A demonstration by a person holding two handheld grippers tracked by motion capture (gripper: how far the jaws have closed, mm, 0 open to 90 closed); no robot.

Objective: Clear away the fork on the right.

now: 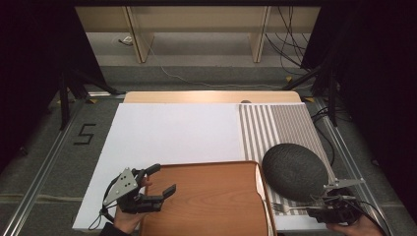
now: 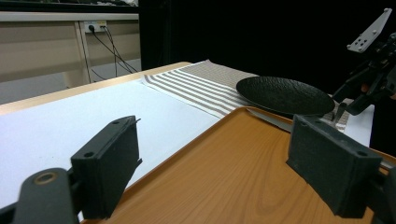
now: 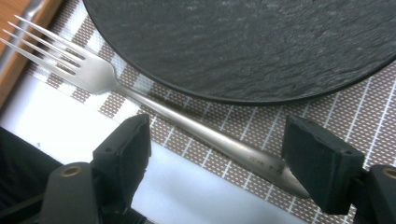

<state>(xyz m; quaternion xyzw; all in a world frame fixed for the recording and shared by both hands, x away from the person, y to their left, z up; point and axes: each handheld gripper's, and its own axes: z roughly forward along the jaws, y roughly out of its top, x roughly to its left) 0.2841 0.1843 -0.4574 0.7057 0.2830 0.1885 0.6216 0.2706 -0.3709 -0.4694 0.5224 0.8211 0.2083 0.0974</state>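
The silver metal fork (image 3: 154, 109) lies flat on the striped grey placemat (image 3: 345, 116), just beside the dark textured round plate (image 3: 243, 42). Right tongs (image 3: 229, 158) are wide open, straddling its handle, gripping nothing. Left tongs (image 2: 219, 163) hang open and empty over the wooden tray (image 2: 224, 172). Closing so near the handle's tip, I reckon it'll pivot or slip out.

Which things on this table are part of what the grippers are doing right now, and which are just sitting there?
In the job:
fork, between the open jaws of the right gripper
tray, under the open left gripper

Just lying about:
plate
striped mat
white sheet
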